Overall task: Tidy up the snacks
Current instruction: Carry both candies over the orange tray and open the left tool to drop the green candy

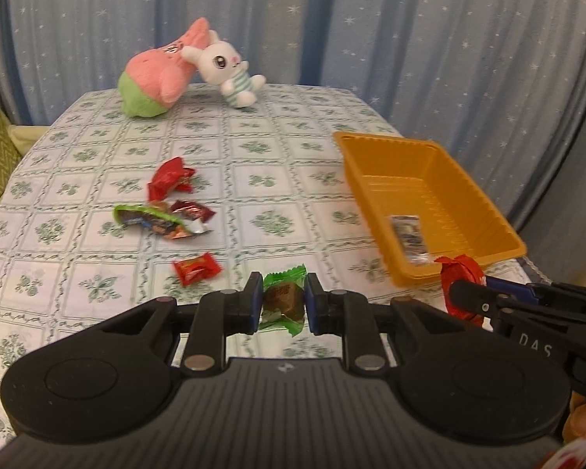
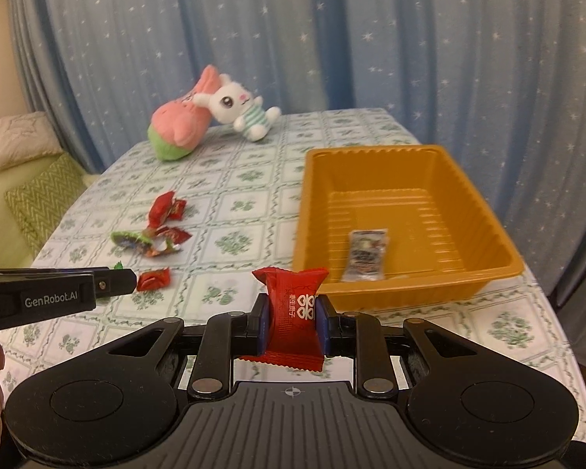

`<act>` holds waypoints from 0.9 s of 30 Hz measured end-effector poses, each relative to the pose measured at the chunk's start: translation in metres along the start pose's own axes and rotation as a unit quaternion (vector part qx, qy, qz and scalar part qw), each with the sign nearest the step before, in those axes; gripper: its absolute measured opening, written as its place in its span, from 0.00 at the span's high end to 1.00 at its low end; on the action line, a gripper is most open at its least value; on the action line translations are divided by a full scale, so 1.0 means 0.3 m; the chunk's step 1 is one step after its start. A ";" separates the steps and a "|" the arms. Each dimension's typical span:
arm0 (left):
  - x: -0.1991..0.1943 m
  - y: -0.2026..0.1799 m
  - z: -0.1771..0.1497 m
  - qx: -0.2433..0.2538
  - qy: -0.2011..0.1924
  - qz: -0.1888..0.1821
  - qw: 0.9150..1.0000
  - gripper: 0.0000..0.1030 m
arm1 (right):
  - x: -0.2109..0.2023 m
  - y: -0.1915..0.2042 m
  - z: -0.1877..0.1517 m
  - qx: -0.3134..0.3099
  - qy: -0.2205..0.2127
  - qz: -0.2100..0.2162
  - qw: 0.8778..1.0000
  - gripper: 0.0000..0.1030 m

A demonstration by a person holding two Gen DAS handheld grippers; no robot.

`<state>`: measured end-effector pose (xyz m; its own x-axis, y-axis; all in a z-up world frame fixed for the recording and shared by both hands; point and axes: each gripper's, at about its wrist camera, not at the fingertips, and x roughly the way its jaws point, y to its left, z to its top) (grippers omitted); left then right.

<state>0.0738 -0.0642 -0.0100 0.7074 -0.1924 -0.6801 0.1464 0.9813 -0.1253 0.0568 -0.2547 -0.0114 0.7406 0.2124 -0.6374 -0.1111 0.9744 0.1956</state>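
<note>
My left gripper (image 1: 283,299) is shut on a green-wrapped snack (image 1: 283,297), held above the table's near side. My right gripper (image 2: 293,310) is shut on a red snack packet (image 2: 293,312) with white print, just in front of the orange tray (image 2: 316,203). In the left wrist view the tray (image 1: 365,179) is to the right, with the right gripper and its red packet (image 1: 459,279) at its near corner. One silver snack packet (image 2: 365,254) lies in the tray. Loose snacks lie on the table: a small red one (image 1: 196,269), a green and silver pile (image 1: 164,221), a red pair (image 1: 170,181).
Two plush toys, a pink and green one (image 1: 158,74) and a white rabbit (image 1: 230,68), lie at the table's far edge. A blue starred curtain (image 1: 332,19) hangs behind. A sofa with cushions (image 2: 27,179) stands to the left. The table (image 1: 254,148) has a floral cloth.
</note>
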 end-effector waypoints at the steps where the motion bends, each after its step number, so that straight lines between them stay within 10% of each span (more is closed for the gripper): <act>1: 0.001 -0.010 0.003 0.001 0.000 -0.003 1.000 0.81 | -0.006 -0.008 0.001 0.002 -0.002 -0.003 1.000 0.76; 27: 0.155 -0.278 0.170 0.034 -0.001 -0.076 0.997 0.81 | -0.013 -0.303 0.139 0.068 -0.039 -0.054 0.995 0.76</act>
<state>0.1296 -0.1556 0.0057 0.6743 -0.3391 -0.6559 0.2982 0.9377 -0.1782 0.0917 -0.3471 0.0045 0.7936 0.0959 -0.6009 0.0578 0.9712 0.2313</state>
